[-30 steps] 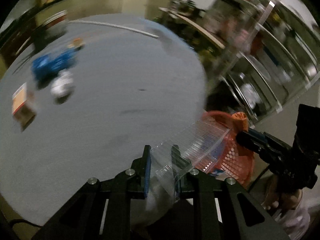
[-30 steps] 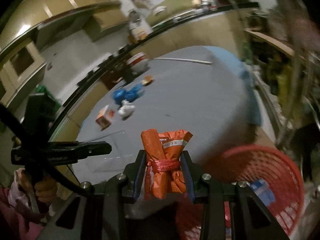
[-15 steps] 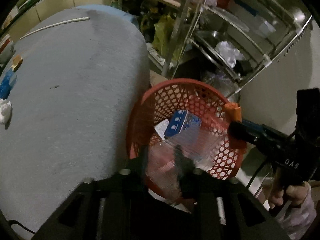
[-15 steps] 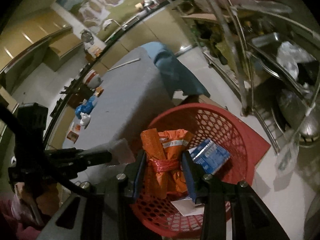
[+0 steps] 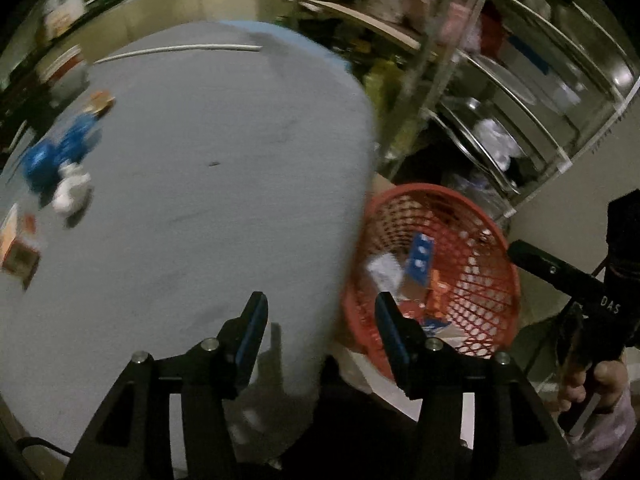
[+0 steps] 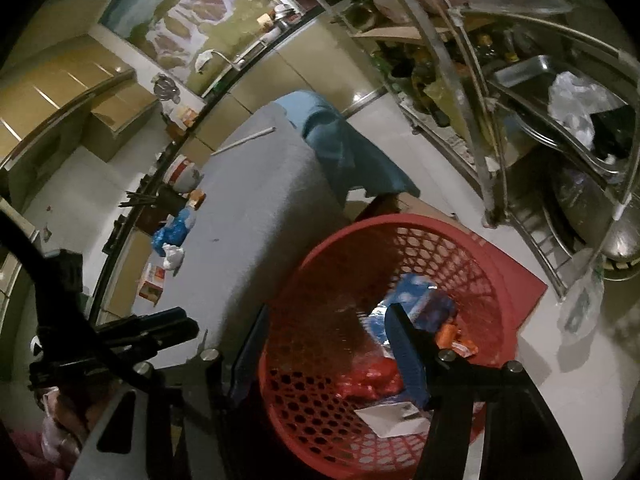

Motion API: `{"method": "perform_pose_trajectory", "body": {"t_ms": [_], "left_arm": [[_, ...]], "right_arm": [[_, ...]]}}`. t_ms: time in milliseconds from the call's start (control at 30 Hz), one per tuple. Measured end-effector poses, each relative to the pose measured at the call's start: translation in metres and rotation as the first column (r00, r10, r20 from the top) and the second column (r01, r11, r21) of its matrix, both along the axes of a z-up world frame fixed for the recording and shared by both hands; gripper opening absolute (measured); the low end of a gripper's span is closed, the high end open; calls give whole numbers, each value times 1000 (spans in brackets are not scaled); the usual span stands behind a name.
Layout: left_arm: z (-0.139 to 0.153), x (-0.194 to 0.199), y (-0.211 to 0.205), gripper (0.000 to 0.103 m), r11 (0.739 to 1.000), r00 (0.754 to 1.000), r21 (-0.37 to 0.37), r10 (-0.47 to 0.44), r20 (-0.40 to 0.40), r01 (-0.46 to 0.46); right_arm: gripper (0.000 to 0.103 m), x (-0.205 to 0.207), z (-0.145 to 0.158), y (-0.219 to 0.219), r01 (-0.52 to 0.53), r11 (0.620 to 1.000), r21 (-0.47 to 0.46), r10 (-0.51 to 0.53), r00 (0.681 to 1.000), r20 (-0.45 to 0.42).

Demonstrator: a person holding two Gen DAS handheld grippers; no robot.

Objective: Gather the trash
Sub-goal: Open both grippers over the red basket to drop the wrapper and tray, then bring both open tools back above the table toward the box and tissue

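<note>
A red mesh basket (image 5: 492, 236) (image 6: 360, 236) stands on the floor beside the grey table (image 5: 200, 184) (image 6: 256, 208). It holds an orange packet (image 6: 456, 340) (image 5: 436, 292), a blue packet (image 5: 420, 260) (image 6: 420, 300), white paper (image 6: 396, 416) and clear plastic. My left gripper (image 5: 320, 312) is open and empty over the table's edge. My right gripper (image 6: 324, 320) is open and empty above the basket. More trash lies on the table's far left: blue wrappers (image 5: 60, 148) (image 6: 176, 228), a white crumple (image 5: 72, 192) (image 6: 174, 256) and a small carton (image 5: 20, 240) (image 6: 152, 280).
A steel rack (image 6: 520, 100) (image 5: 500, 100) with pans and bags stands behind the basket. A blue cloth (image 6: 344, 152) hangs off the table's far end. A white stick (image 5: 180, 50) lies at the table's back. A red mat (image 6: 520, 280) lies under the basket.
Both grippers opened over the basket. The clear plastic left my left gripper and the orange packet left my right one; both now lie in the basket. The left gripper swung back toward the table.
</note>
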State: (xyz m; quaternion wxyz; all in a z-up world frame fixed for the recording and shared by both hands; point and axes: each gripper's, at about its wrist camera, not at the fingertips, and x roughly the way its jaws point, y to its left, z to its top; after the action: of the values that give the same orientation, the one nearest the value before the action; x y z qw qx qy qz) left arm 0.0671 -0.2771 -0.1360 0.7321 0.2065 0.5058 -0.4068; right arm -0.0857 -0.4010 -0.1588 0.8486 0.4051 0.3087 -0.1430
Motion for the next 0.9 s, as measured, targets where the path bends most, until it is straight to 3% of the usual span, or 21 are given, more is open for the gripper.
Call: {"method": "perform_pose_trajectory", "body": {"t_ms": [367,900], "left_arm": [[3,40,97,58,975,975,-3,223,16,-223],[19,80,206,59,889,881,-42,457,122,-456]], "right_arm": [[64,58,13,48,-137,990,-20,137,991,10],[64,124,46,136,-328,939,-102,329,944,-4]]}}
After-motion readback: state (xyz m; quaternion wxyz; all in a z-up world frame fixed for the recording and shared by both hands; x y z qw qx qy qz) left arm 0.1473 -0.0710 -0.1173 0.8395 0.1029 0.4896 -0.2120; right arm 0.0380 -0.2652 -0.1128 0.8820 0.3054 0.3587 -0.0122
